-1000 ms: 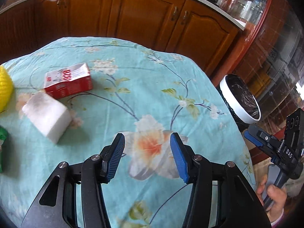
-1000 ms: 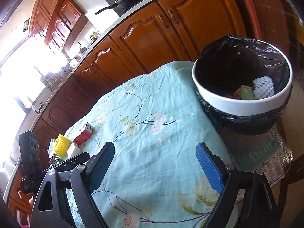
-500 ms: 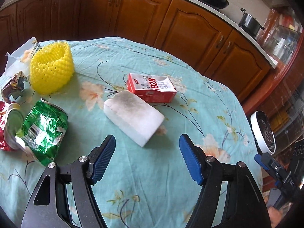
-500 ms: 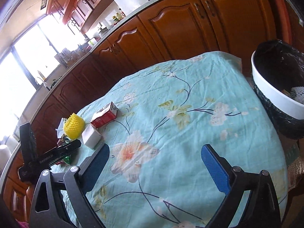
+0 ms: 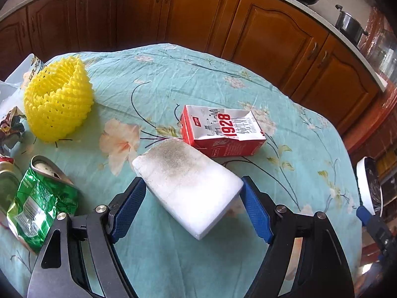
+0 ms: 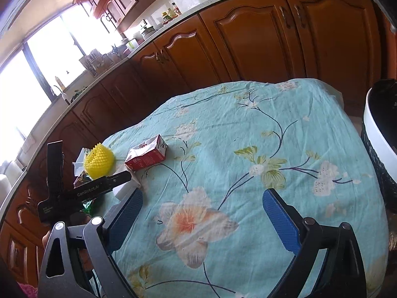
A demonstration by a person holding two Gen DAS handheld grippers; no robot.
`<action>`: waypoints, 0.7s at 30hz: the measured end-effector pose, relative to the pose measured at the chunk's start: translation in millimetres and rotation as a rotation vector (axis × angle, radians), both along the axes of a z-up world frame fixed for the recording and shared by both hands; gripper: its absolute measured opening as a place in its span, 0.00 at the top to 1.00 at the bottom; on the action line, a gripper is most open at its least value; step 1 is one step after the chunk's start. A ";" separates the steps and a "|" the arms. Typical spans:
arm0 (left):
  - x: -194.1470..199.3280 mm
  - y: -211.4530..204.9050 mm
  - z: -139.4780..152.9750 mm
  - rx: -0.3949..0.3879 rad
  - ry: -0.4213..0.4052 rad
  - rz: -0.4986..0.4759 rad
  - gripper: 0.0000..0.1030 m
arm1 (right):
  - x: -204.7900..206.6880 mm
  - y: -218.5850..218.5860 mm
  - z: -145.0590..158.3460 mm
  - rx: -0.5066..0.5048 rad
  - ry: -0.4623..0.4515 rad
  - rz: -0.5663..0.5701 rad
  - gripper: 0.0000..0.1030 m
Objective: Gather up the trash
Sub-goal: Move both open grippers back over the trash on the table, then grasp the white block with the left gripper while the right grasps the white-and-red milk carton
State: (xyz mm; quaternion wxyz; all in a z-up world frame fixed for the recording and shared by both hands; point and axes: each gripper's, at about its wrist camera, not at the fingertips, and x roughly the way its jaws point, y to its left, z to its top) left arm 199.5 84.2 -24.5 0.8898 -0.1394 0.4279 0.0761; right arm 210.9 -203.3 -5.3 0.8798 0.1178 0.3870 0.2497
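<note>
The left gripper [image 5: 191, 208] has its blue fingers [image 5: 127, 207] wide apart, one on each side of the white foam block [image 5: 188, 186], which lies on the bench [image 5: 198, 74] covered by a turquoise flowered cloth. The fingers seem close to the block's sides, but whether they already touch it I cannot tell. The block has a grey dirty patch on its top and looks light and soft, so I judge it will give a little under pressure and needs only a gentle squeeze across its two long sides, near the middle. Just behind it lies the red milk carton [image 5: 223, 134], almost touching it, and farther left stand the yellow foam net [image 5: 58, 99] and the crushed green can [image 5: 37, 198]; these also look light and easy to deform. The right gripper [image 6: 202, 221] hovers over bare cloth with its fingers apart and nothing between them. The trash bin [image 6: 377, 129] with a black bag stands beside the right end of the bench.
</note>
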 end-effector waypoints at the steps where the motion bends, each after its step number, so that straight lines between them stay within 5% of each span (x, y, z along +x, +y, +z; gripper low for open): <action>1: -1.0 1.1 0.0 0.004 -0.007 -0.008 0.26 | 3.9 3.5 0.2 -0.005 0.001 0.010 0.05; 10: -29.7 15.6 1.7 -0.039 -0.026 -0.101 0.32 | 43.4 58.6 3.7 -0.139 -0.038 0.193 0.05; 21: -76.1 40.0 5.8 -0.088 -0.010 -0.251 0.32 | 76.8 179.4 -12.9 -0.417 -0.190 0.646 0.05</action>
